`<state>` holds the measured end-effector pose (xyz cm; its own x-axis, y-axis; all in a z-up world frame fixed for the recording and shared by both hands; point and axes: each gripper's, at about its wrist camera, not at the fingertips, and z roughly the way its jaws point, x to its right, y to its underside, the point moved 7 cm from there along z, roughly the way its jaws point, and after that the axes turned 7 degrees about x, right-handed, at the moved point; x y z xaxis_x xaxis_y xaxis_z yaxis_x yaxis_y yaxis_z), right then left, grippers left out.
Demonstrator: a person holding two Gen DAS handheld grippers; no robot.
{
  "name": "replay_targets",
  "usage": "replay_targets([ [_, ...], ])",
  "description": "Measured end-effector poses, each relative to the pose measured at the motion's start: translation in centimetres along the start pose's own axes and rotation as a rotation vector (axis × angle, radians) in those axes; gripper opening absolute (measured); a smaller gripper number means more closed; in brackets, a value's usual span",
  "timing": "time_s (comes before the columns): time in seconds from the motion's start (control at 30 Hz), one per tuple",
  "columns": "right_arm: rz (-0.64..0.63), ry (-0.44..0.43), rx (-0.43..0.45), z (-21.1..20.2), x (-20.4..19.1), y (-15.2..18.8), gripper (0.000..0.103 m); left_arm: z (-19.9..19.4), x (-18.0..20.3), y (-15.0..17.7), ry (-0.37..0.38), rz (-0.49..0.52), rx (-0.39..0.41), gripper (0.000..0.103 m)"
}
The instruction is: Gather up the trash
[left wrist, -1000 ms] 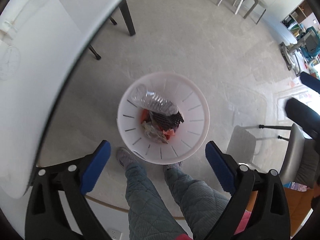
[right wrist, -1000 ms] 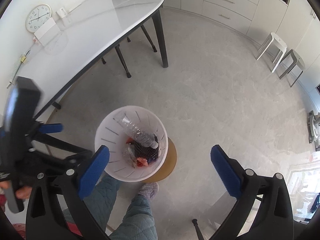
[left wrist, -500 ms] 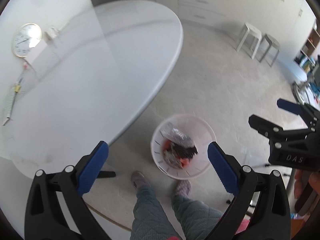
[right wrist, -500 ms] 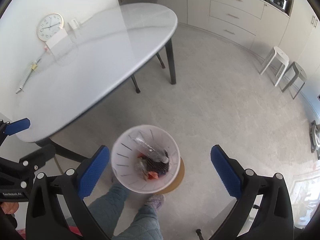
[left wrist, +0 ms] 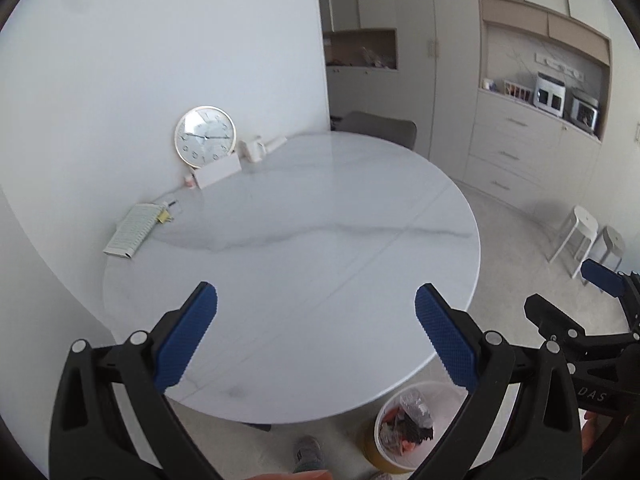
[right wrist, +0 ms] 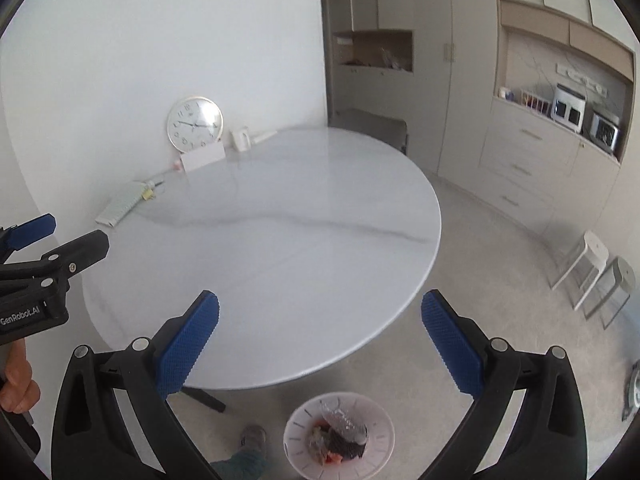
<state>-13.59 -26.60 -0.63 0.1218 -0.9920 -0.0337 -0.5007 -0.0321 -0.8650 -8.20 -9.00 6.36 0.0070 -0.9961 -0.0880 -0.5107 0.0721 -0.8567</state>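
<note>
A white slotted trash bin [left wrist: 390,408] stands on the floor by the table's near edge; it also shows in the right wrist view [right wrist: 296,436]. It holds a crushed clear bottle [right wrist: 344,424] and dark and orange scraps. My left gripper [left wrist: 316,340] is open and empty above the white marble table [left wrist: 320,240]. My right gripper [right wrist: 320,344] is open and empty over the table's near edge. Each gripper shows at the side of the other's view.
A round clock [left wrist: 205,136], a white card, a small white device and a white ribbed strip [left wrist: 130,230] sit at the table's far side by the wall. Two stools [left wrist: 580,236] stand on the floor at right. Cabinets line the back wall.
Both grippers have tilted up from looking down into the bin to looking across the table. The bin has dropped to the bottom of both views. Both stay open.
</note>
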Motion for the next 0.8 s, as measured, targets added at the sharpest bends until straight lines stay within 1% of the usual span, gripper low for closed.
replay_targets([
  [0.1,-0.035,-0.030,0.089,-1.0,-1.9,-4.3,0.101,-0.8,-2.7,-3.3,-0.057,-0.033,0.070,0.095],
  [0.17,-0.058,-0.047,0.146,-1.8,-3.1,-6.9,0.101,-1.1,-4.4,-5.0,-0.096,-0.042,0.101,0.095],
  [0.27,-0.093,-0.041,0.213,-2.8,-4.2,-9.5,0.101,-1.6,-5.9,-6.5,-0.119,-0.068,0.127,0.095],
  [0.33,-0.103,-0.037,0.235,-3.1,-4.8,-10.5,0.101,-1.6,-6.8,-6.7,-0.130,-0.080,0.131,0.095],
  [0.4,-0.100,-0.049,0.243,-3.2,-5.4,-10.8,0.101,-1.3,-7.1,-6.5,-0.136,-0.084,0.124,0.095],
  [0.53,-0.097,-0.065,0.219,-2.1,-6.5,-10.0,0.101,-0.4,-7.5,-5.7,-0.147,-0.065,0.103,0.095],
  [0.67,-0.097,-0.063,0.183,-0.9,-6.7,-9.0,0.101,0.5,-7.7,-5.3,-0.142,-0.073,0.087,0.095],
  [0.8,-0.093,-0.049,0.168,-0.7,-6.6,-8.9,0.101,1.1,-7.8,-5.4,-0.135,-0.075,0.081,0.095],
])
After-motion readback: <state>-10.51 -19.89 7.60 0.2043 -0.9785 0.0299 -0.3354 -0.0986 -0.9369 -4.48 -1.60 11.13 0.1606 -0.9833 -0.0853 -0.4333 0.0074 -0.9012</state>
